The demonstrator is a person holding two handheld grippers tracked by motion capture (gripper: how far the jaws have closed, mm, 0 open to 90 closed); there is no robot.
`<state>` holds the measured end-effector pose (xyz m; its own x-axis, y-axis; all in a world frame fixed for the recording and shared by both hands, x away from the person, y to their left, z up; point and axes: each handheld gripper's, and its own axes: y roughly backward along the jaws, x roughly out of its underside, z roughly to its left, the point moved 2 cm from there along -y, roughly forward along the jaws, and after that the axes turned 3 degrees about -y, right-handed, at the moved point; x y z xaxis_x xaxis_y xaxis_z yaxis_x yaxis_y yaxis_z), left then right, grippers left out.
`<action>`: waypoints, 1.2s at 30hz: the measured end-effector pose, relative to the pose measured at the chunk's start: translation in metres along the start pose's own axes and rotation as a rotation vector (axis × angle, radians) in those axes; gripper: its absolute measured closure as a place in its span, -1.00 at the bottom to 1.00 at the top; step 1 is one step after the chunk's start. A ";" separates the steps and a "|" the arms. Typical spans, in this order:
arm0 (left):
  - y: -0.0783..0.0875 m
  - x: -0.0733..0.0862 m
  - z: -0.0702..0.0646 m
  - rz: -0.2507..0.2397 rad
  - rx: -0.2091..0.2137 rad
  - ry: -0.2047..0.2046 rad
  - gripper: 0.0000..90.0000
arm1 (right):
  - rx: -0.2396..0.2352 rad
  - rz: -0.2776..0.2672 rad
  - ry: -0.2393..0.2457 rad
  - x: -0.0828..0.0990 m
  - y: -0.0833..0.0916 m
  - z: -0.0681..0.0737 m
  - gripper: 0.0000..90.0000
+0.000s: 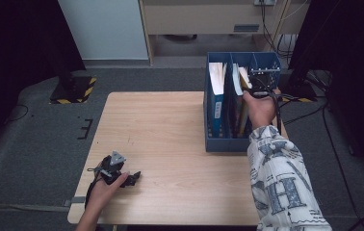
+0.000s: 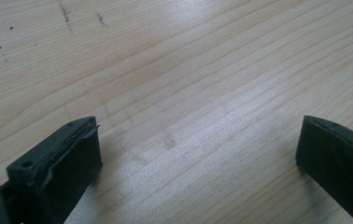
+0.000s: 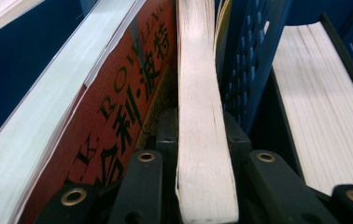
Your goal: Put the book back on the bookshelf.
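A blue file box with upright dividers stands at the table's back right and holds several books. My right gripper reaches down into its middle slot. In the right gripper view my right gripper is shut on a thin book, seen by its pale page edges. A red-covered book with black lettering leans just left of it. My left gripper lies on the table at the front left, held by a hand. In its own view the left gripper stands wide open over bare wood.
The light wooden table has a blue divider wall of the box beside the held book. Another book's pages fill the slot beyond it. A patterned sleeve crosses the table's right front. Cables trail on the floor.
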<state>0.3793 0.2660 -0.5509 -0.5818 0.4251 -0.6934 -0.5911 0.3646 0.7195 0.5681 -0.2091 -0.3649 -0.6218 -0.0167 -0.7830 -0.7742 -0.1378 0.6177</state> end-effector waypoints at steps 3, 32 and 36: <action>0.000 0.000 0.000 0.000 0.000 0.000 -1.00 | -0.009 0.001 -0.005 0.003 0.001 -0.001 0.64; 0.000 0.000 -0.001 -0.003 -0.003 0.004 -1.00 | -0.082 -0.042 0.058 0.044 0.050 -0.003 -0.27; 0.000 0.000 -0.001 0.001 -0.004 0.003 -1.00 | -0.113 -0.045 0.062 0.050 0.058 -0.001 -0.43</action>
<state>0.3787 0.2651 -0.5510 -0.5841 0.4227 -0.6929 -0.5927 0.3610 0.7200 0.4921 -0.2190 -0.3685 -0.5752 -0.0688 -0.8151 -0.7809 -0.2505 0.5722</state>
